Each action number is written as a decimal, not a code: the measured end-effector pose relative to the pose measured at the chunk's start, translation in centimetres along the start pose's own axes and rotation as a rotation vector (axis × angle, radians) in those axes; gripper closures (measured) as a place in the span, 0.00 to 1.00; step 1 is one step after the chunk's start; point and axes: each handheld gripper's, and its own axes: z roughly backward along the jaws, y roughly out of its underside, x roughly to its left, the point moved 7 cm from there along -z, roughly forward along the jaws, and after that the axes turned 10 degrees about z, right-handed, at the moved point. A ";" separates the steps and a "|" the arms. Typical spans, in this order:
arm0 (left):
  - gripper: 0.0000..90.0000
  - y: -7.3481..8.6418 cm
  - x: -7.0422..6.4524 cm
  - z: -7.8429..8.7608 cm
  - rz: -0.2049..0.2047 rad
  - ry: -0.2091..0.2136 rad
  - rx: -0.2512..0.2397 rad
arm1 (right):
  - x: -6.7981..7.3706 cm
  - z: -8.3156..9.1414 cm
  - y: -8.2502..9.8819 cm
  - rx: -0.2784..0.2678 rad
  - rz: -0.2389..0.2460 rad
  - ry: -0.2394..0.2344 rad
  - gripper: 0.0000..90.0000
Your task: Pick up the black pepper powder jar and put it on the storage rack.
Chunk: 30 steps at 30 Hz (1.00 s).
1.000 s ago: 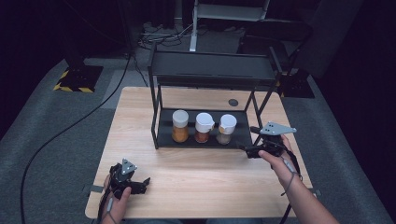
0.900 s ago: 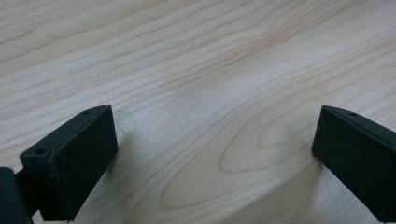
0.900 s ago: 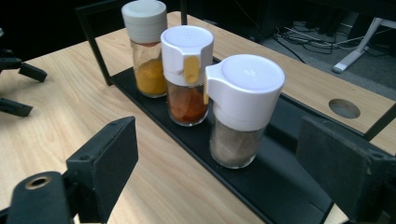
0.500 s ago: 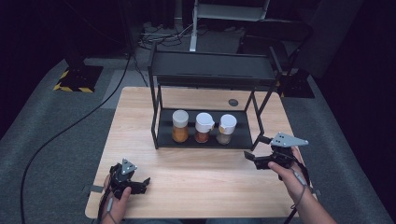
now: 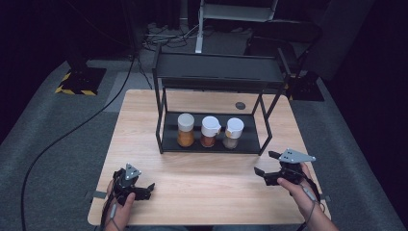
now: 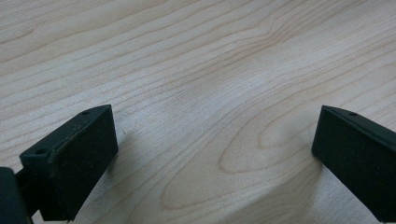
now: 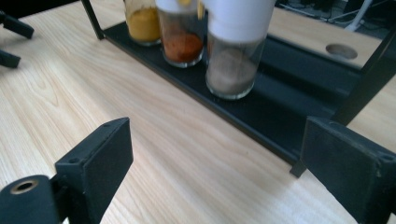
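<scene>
Three white-capped spice jars stand in a row on the lower shelf of a black wire rack (image 5: 214,144): a yellow-orange one (image 5: 185,130), a red-brown one (image 5: 210,132) and a beige one (image 5: 233,134). My right gripper (image 5: 265,164) is open, held just off the rack's front right corner, jaws pointing left toward it. In the right gripper view the beige jar (image 7: 235,56) is nearest, then the red-brown jar (image 7: 181,39) and the yellow jar (image 7: 141,23). My left gripper (image 5: 146,189) rests open near the table's front left, over bare wood (image 6: 210,93).
The wooden table (image 5: 144,115) has a round cable hole (image 5: 240,105) behind the rack. The rack's top shelf (image 5: 219,70) overhangs the jars. Grey carpet, cables and dark stands surround the table.
My right gripper has drawn back from the rack's right front leg toward the table's front edge and the person. The left gripper has stayed still.
</scene>
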 end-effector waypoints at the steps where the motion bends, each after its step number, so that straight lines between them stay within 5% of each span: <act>1: 0.00 0.0 0.0 0.0 0.000 0.000 0.000 | 0.1 -0.1 0.3 0.004 -0.003 0.000 0.10; 30: 0.00 0.0 0.0 0.0 0.000 0.000 0.000 | 1.2 -2.1 7.6 0.113 -0.043 0.011 0.08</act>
